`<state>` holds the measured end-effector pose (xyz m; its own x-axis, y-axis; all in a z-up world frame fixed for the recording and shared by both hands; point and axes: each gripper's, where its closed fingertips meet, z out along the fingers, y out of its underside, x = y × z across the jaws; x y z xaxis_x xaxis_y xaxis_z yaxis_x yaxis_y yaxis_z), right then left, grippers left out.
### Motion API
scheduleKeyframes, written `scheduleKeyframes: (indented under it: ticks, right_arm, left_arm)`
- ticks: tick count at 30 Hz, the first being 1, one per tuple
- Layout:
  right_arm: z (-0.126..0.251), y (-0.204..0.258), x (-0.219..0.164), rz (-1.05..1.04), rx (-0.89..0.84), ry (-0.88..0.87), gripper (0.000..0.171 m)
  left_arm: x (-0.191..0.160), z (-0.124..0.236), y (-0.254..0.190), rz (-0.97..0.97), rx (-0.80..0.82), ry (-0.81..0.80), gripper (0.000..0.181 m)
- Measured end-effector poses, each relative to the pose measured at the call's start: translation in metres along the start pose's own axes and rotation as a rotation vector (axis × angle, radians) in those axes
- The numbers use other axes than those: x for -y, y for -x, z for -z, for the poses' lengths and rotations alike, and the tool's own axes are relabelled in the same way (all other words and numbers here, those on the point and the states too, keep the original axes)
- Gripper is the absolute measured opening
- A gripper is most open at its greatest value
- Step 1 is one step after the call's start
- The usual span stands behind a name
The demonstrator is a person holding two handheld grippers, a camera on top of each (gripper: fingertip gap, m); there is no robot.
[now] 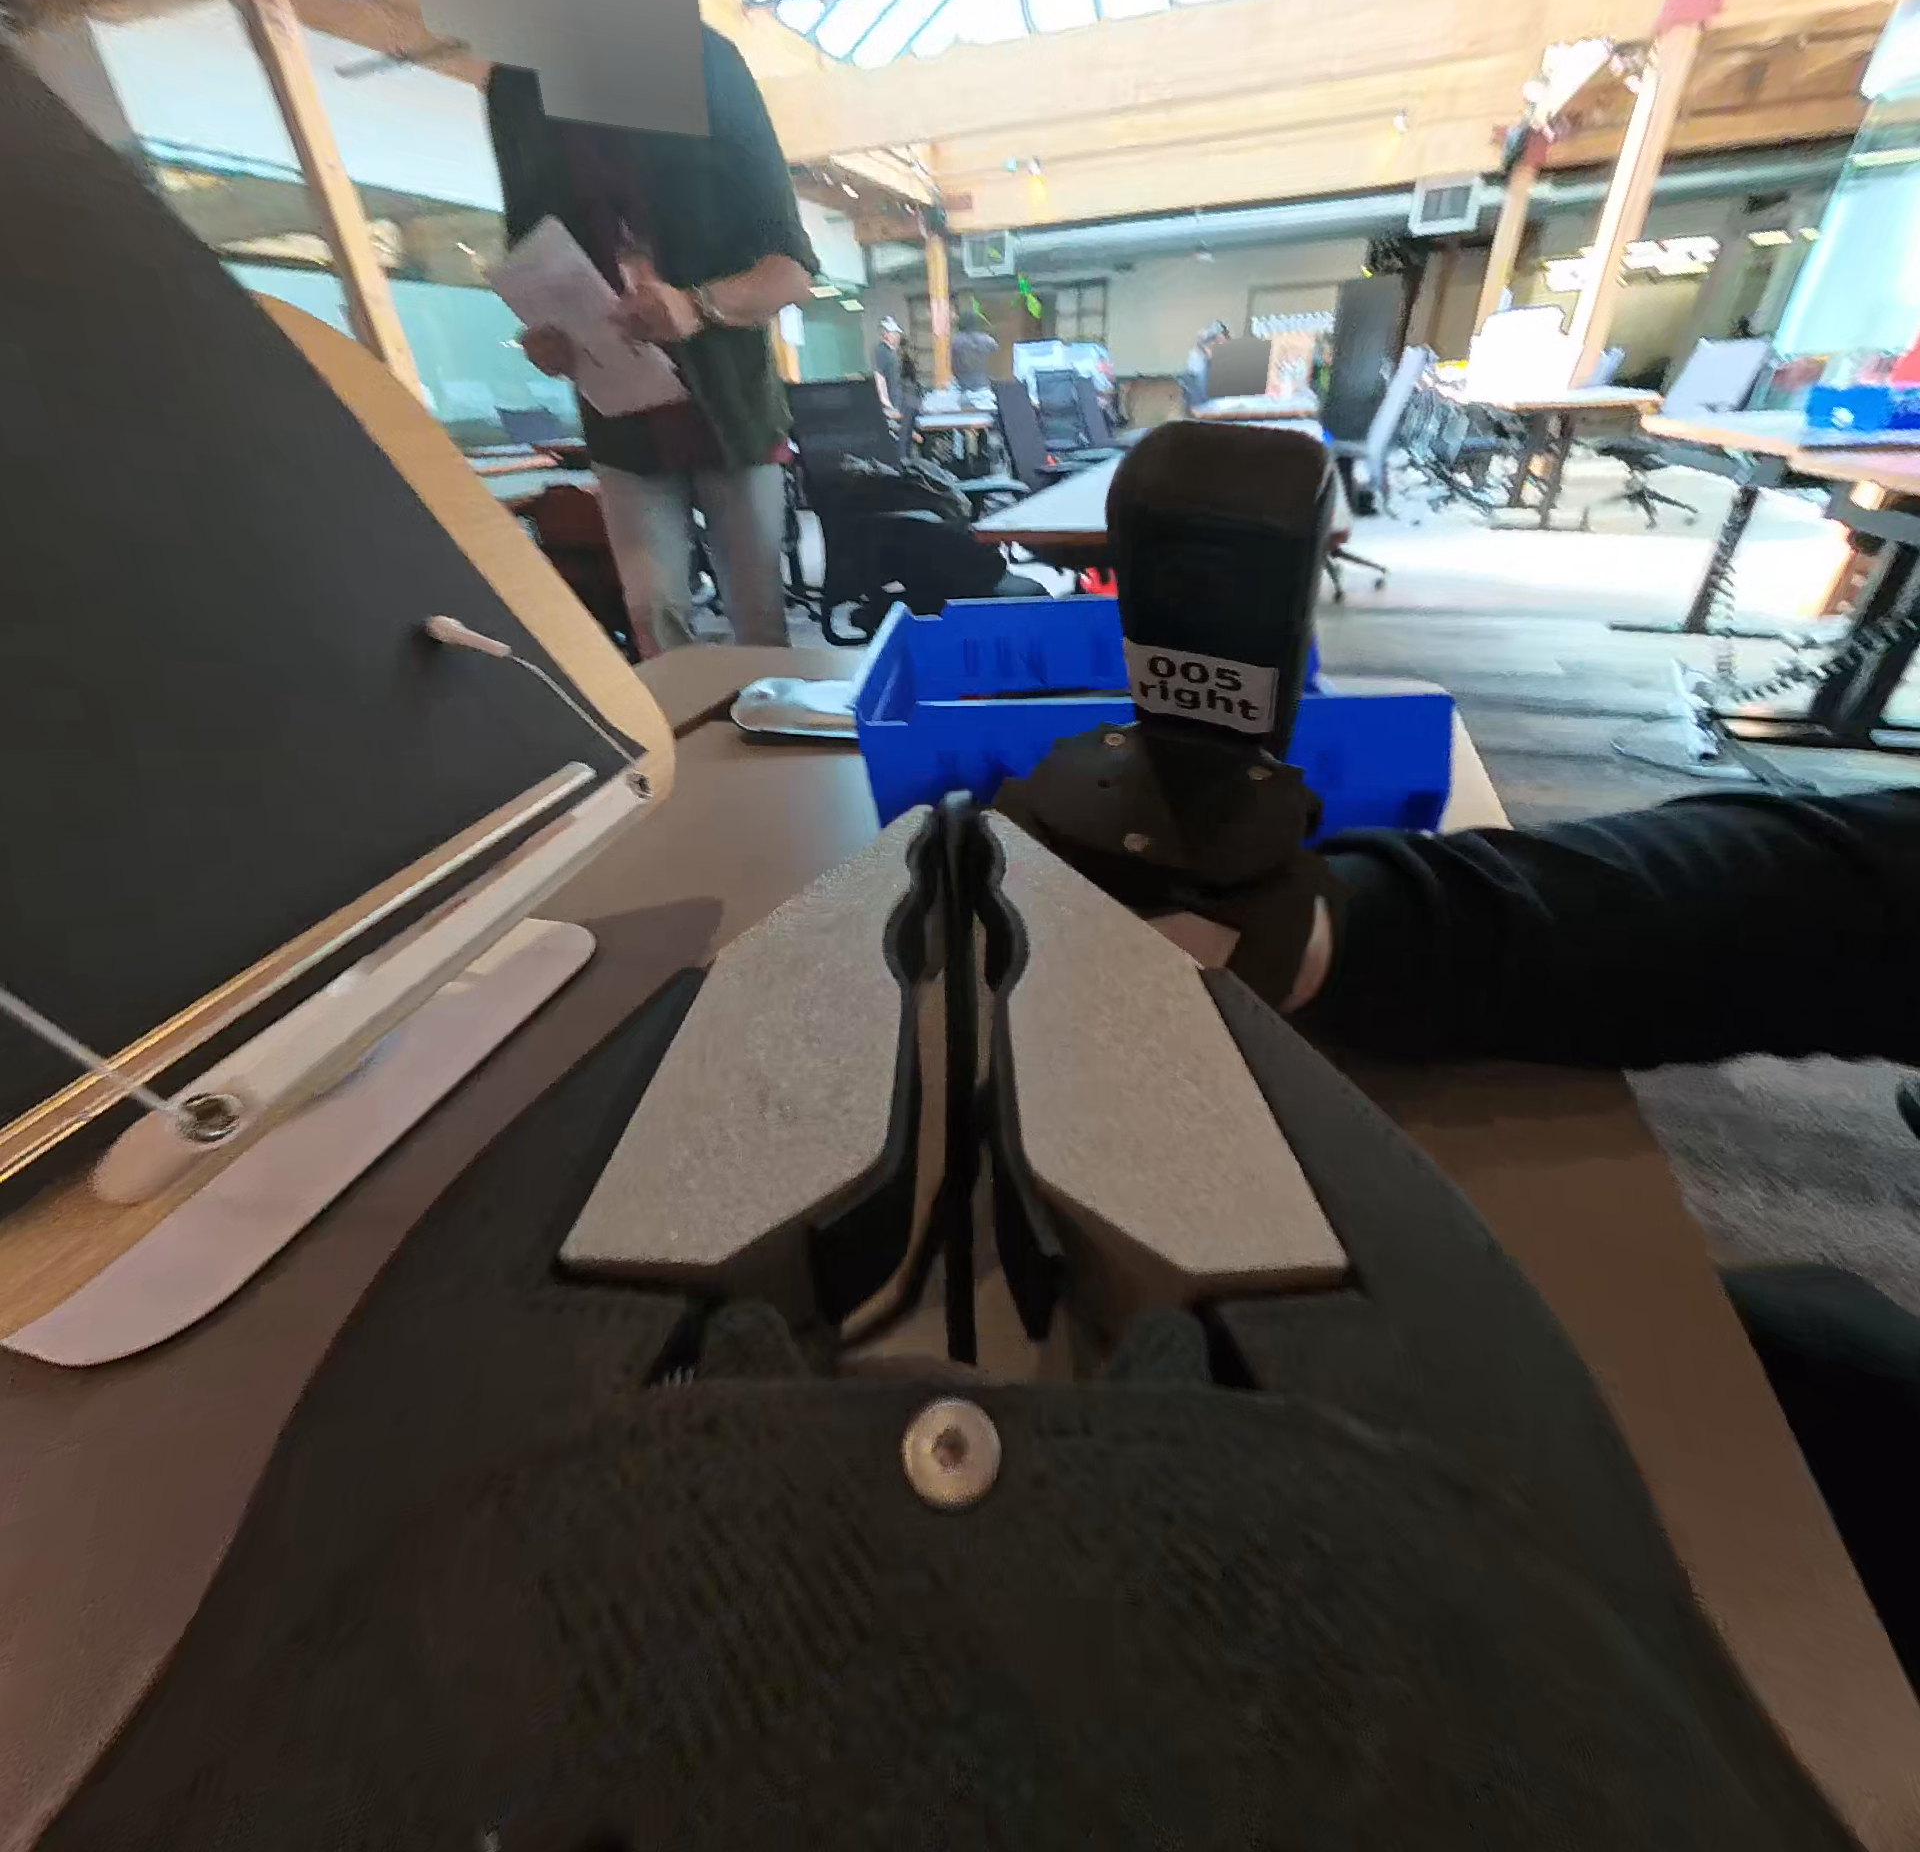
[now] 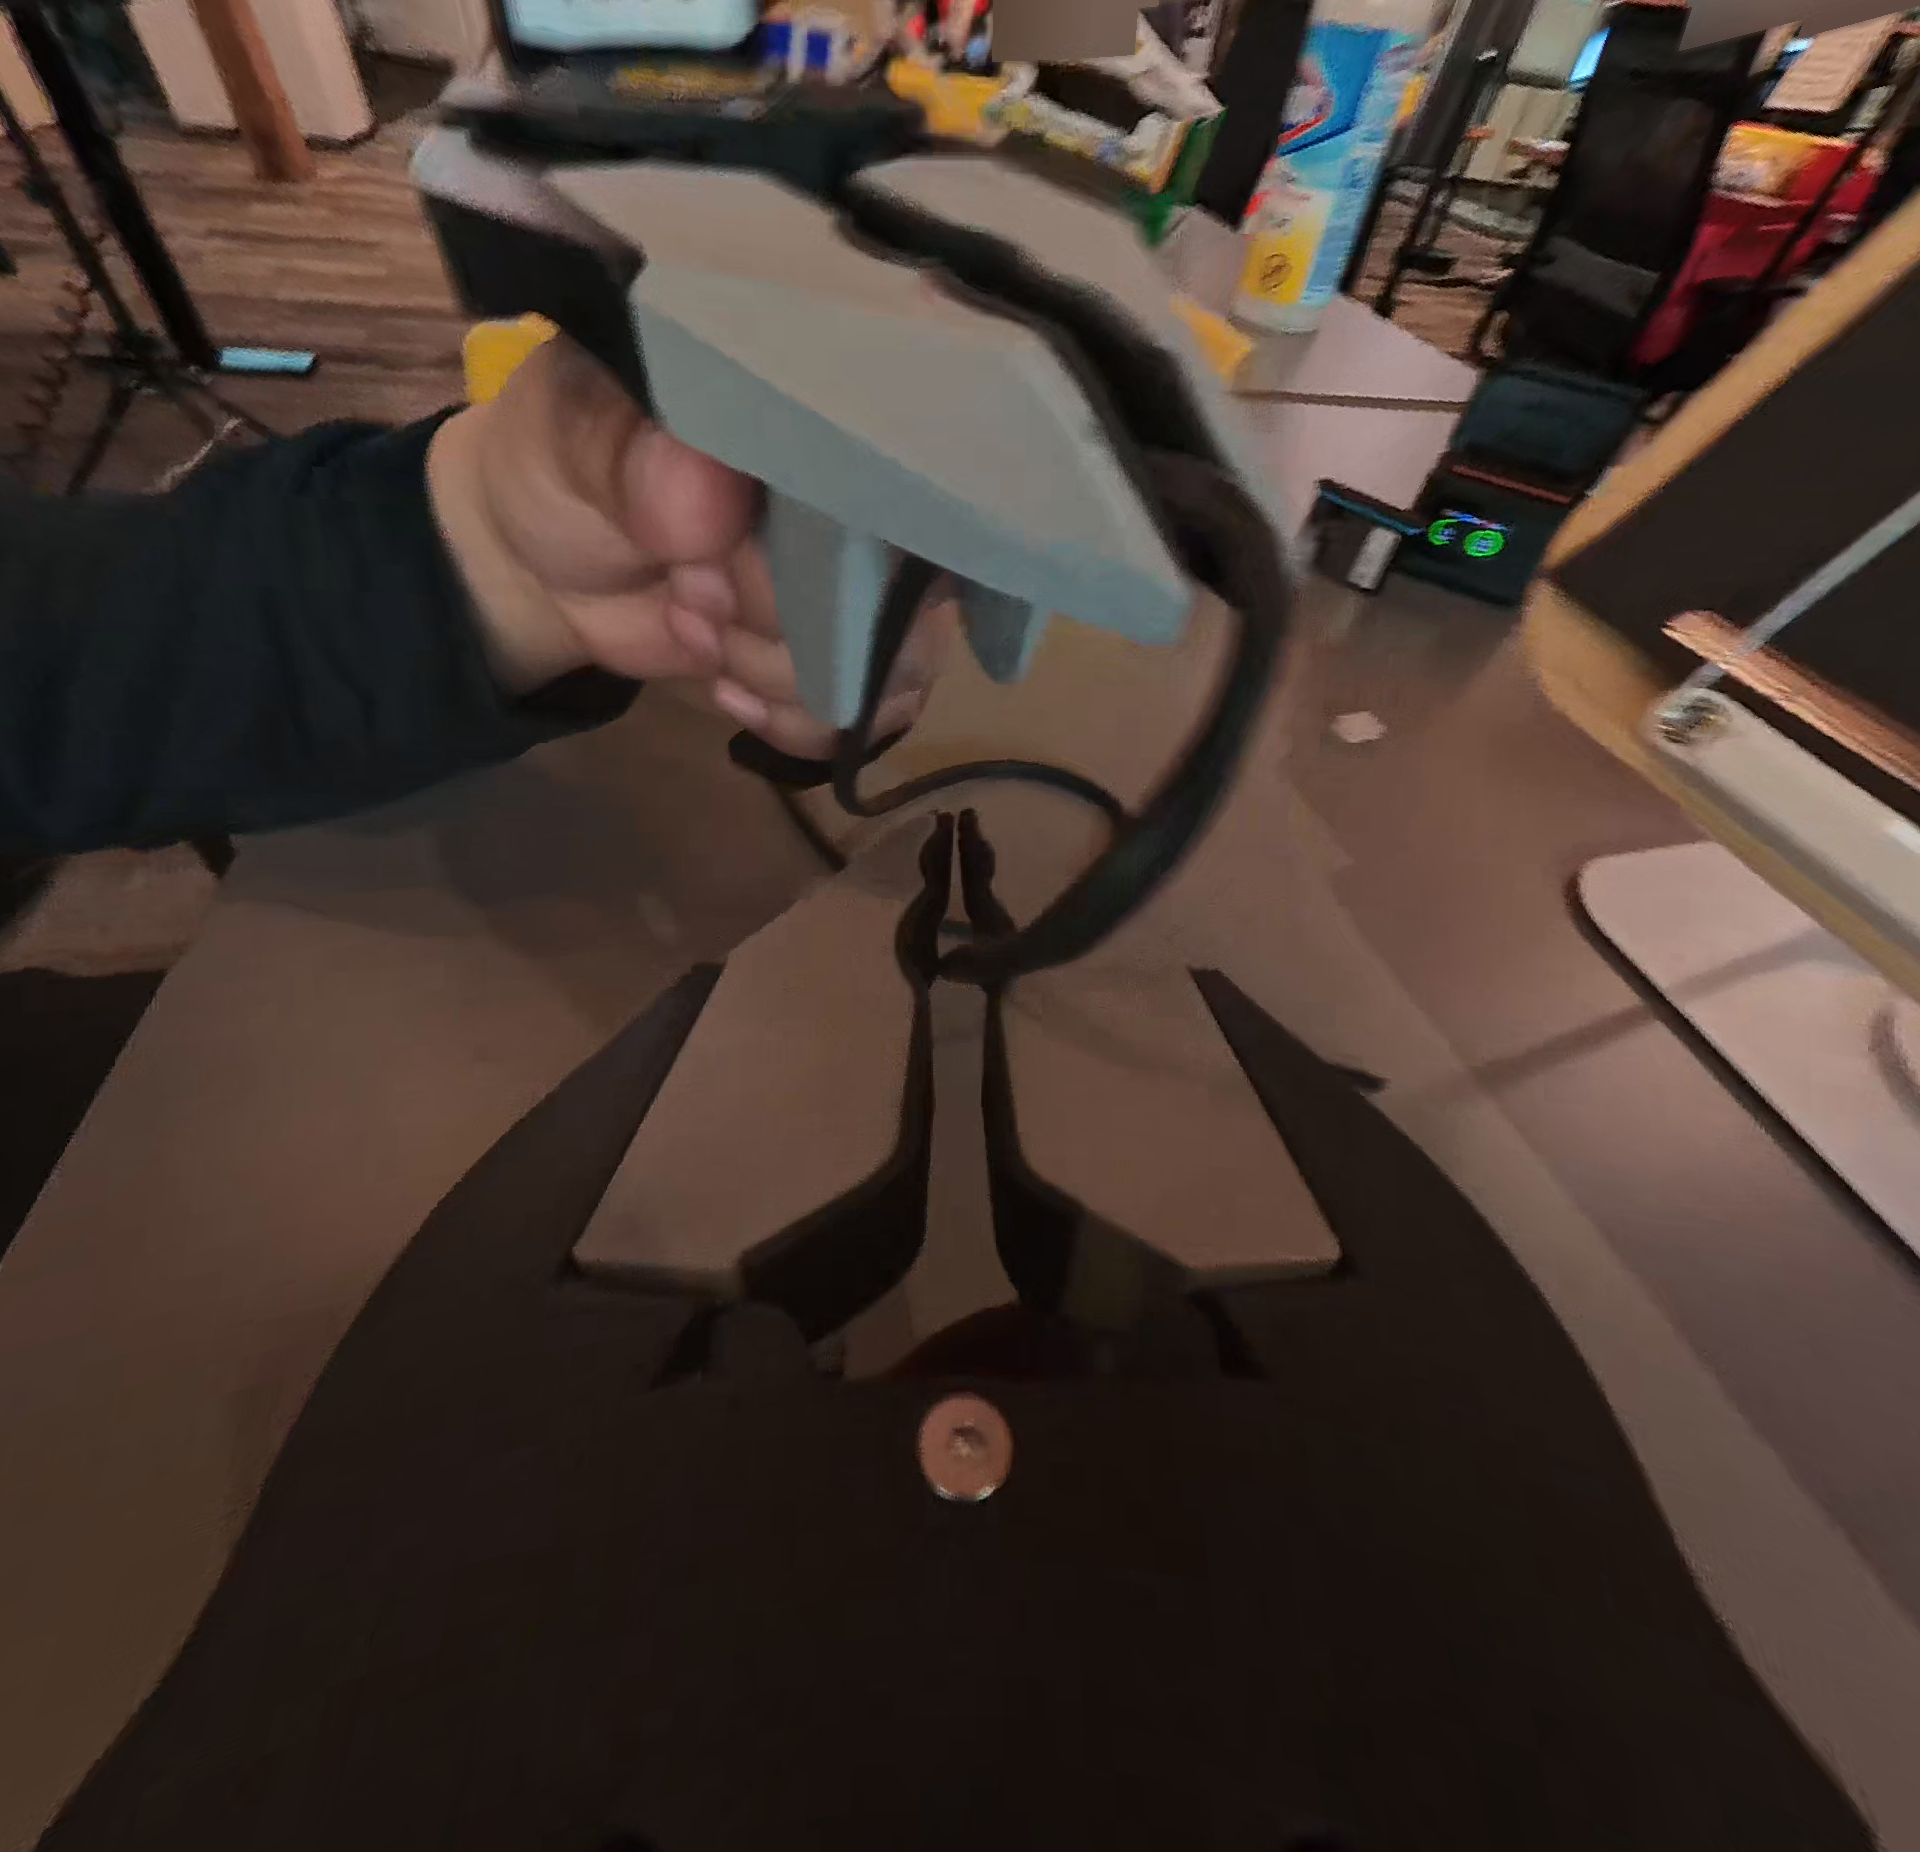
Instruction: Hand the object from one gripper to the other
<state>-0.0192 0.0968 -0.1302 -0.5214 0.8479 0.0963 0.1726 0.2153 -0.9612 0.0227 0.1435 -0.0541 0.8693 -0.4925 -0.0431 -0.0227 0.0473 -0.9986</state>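
Note:
My left gripper (image 1: 956,815) is shut on a thin black strap (image 1: 958,867) that stands edge-on between its pads. In the right wrist view the left gripper (image 2: 914,400), held by a hand, is up ahead. The black strap (image 2: 1242,597) curves from it down to my right gripper (image 2: 956,826). The right fingers are shut, and the strap's lower end is pinched between them a little behind the tips. A thin black cord (image 2: 997,768) loops just beyond the tips. The right gripper's body (image 1: 1205,659) also shows in the left wrist view, just past my left fingertips.
A blue bin (image 1: 1382,732) stands on the brown table (image 1: 727,815) behind the grippers, with a silver pouch (image 1: 790,706) beside it. A tilted black board on a white stand (image 1: 208,555) is at the left. A person (image 1: 675,296) stands beyond the table. One gripper's finger ends stand about 9 centimeters off the other's.

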Motion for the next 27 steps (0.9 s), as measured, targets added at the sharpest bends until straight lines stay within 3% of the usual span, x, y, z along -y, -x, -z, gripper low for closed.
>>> scheduleKeyframes:
  ticks: [6, 11, 14, 16, 18, 21, 27]
  right_arm:
    - [0.031, -0.032, 0.019, -0.137, -0.053, -0.137, 0.0]
    - [0.038, -0.026, 0.023, -0.137, -0.005, -0.147, 0.001]
    - [0.026, -0.015, 0.015, -0.161, 0.042, -0.094, 0.041]
    - [0.016, -0.007, 0.011, -0.156, 0.064, -0.066, 0.057]
    - [0.006, 0.001, 0.007, -0.137, 0.074, -0.036, 0.054]
    - [-0.004, 0.003, 0.002, -0.08, 0.032, -0.009, 0.035]
    - [-0.001, 0.014, 0.011, -0.114, 0.128, -0.071, 0.0]
  left_arm:
    - [0.011, 0.011, 0.026, 0.09, 0.085, -0.103, 0.003]
    - [0.013, 0.011, 0.022, 0.149, 0.029, -0.128, 0.003]
    - [0.007, 0.005, 0.014, 0.131, 0.002, -0.093, 0.003]
    - [0.002, -0.002, 0.007, 0.122, -0.02, -0.071, 0.003]
    - [-0.001, -0.007, -0.001, 0.131, -0.055, -0.054, 0.003]
    - [-0.005, -0.01, -0.008, 0.176, -0.096, -0.021, 0.003]
    - [0.003, -0.007, -0.005, 0.249, -0.109, -0.083, 0.003]
